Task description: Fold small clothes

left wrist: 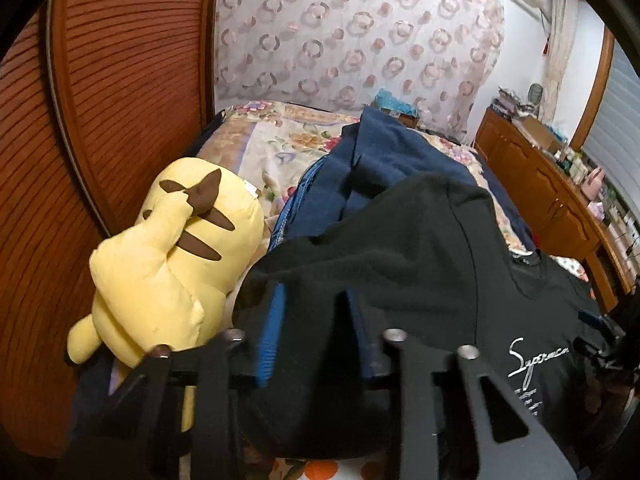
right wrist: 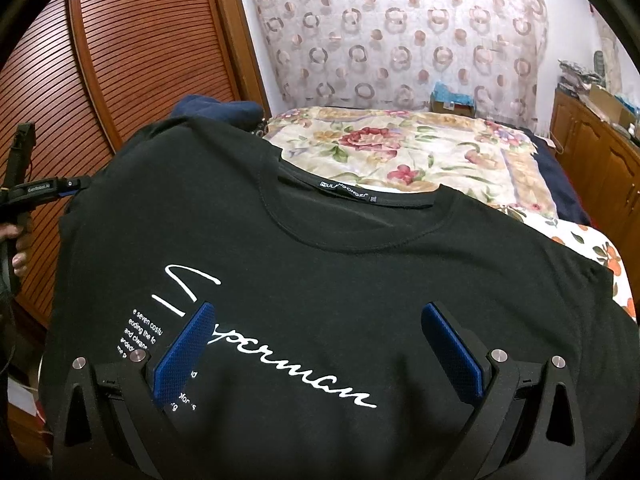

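- Left tongs (left wrist: 312, 320) are clenched on the sleeve side of the black T-shirt (right wrist: 320, 240), which lies across the bed (right wrist: 400, 148), beside the yellow plush toy (left wrist: 172, 256).
- Right tongs (right wrist: 316, 344) hang released above the chest print; pinning there should keep the fold straight.

Bed (right wrist: 532, 196) covered by a floral quilt (right wrist: 400, 152). Lying directly on it: a black T-shirt (right wrist: 320, 264) spread front-up, a navy garment (left wrist: 392, 152) beyond it, and a yellow plush toy (left wrist: 176, 256) at the wardrobe-side edge.
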Motion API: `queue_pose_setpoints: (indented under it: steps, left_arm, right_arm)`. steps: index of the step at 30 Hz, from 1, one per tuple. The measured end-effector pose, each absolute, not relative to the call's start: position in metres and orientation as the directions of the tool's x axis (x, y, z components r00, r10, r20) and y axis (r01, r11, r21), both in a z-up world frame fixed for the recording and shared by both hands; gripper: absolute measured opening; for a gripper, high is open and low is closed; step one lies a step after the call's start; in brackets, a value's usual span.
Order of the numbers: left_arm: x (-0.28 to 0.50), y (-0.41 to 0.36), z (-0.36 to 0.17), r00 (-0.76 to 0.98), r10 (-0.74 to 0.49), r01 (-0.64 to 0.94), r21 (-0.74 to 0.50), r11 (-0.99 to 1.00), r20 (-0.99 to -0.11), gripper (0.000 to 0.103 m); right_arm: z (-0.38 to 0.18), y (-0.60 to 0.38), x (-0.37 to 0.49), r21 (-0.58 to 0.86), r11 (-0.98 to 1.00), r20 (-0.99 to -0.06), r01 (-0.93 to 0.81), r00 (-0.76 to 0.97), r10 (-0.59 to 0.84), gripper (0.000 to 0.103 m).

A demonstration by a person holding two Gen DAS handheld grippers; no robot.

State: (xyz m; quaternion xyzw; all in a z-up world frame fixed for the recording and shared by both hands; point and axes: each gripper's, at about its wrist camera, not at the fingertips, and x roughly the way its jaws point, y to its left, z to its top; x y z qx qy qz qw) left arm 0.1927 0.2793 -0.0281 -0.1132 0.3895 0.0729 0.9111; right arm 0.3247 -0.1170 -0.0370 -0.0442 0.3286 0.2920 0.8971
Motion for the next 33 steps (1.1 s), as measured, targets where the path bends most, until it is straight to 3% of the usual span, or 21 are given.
queue_pose_setpoints:
  steps: [2, 5, 23, 33]
  left_arm:
    - [0.191, 0.273, -0.023, 0.694, 0.067, -0.213, -0.115, 0.97, -0.716, 0.009]
    - [0.188, 0.271, -0.013, 0.715, 0.08, -0.202, -0.095, 0.975, -0.695, 0.006]
    - [0.183, 0.197, 0.069, 0.844, 0.042, -0.043, 0.01, 0.999, -0.535, 0.004]
    - [0.187, 0.198, 0.067, 0.836, 0.04, -0.036, 0.017, 0.999, -0.547, 0.004]
  right_arm:
    - [-0.04, -0.119, 0.32, 0.114, 0.825, -0.61, -0.554, 0.616, 0.499, 0.103]
    - [-0.044, -0.123, 0.312, 0.114, 0.823, -0.602, -0.556, 0.62, 0.503, 0.103]
    - [-0.037, -0.129, 0.292, 0.129, 0.827, -0.559, -0.547, 0.648, 0.517, 0.103]
    - [-0.04, -0.131, 0.282, 0.151, 0.838, -0.546, -0.524, 0.663, 0.513, 0.103]
